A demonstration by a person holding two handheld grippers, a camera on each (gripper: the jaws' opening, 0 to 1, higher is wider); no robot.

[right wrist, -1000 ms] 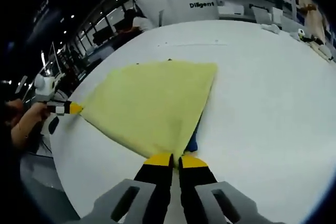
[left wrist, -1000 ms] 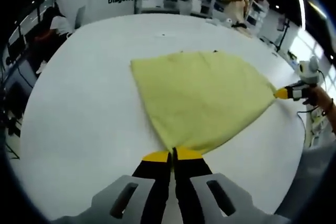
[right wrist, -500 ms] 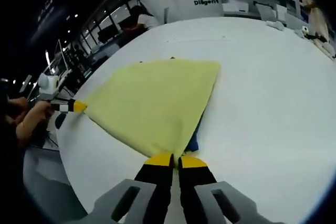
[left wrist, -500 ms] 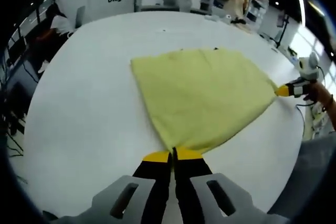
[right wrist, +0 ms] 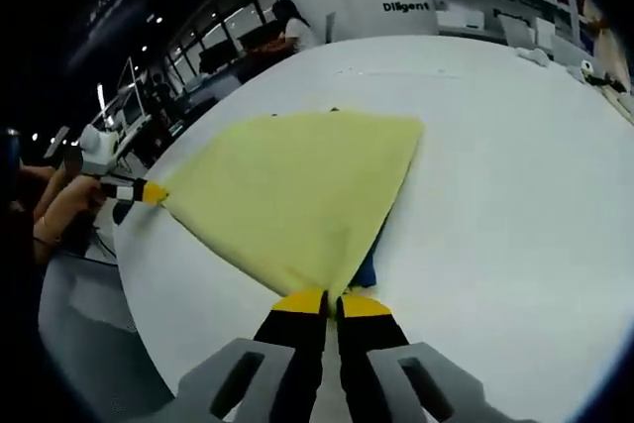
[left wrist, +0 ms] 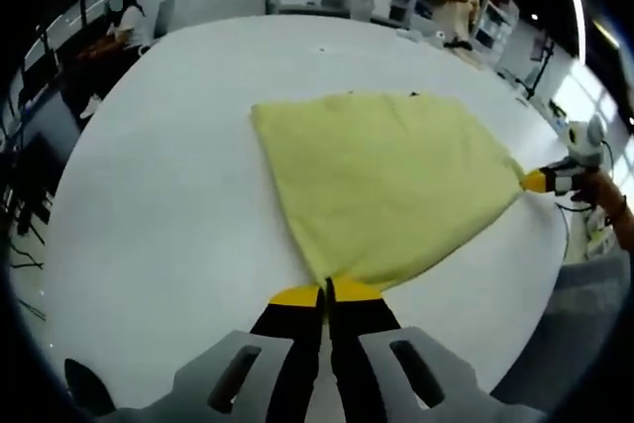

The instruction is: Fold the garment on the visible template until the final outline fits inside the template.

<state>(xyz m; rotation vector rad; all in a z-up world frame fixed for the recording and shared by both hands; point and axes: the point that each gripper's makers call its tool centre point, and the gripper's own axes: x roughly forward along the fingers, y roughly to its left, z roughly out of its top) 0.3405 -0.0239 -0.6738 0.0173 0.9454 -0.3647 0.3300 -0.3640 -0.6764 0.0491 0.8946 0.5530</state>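
the yellow garment [left wrist: 381, 185] lies spread flat on the white table [left wrist: 158, 175], stretched taut between the two tools. the left gripper [left wrist: 326, 291] has its jaws clenched on one near corner of the cloth, and the right gripper [right wrist: 328, 298] is pinched shut on the other corner; each shows far off in the other's view, at the cloth's tip. a sliver of blue [right wrist: 367, 266], possibly the template, peeks from under the garment's edge in the right gripper view; most of it is hidden, so i cannot tell how it lines up.

the main risk, as i judge it, is a corner slipping out: both grips sit on the very tip of the fabric, and the tension between them could pull one free and let the cloth bunch. lifting unevenly could also drag the far edge off line, so the fold lands skewed and the outline overhangs the template.

compared with a second ago the garment holds the same shape and the same grips; the background has shifted a little in both views, which reads as the cameras moving, not the cloth.
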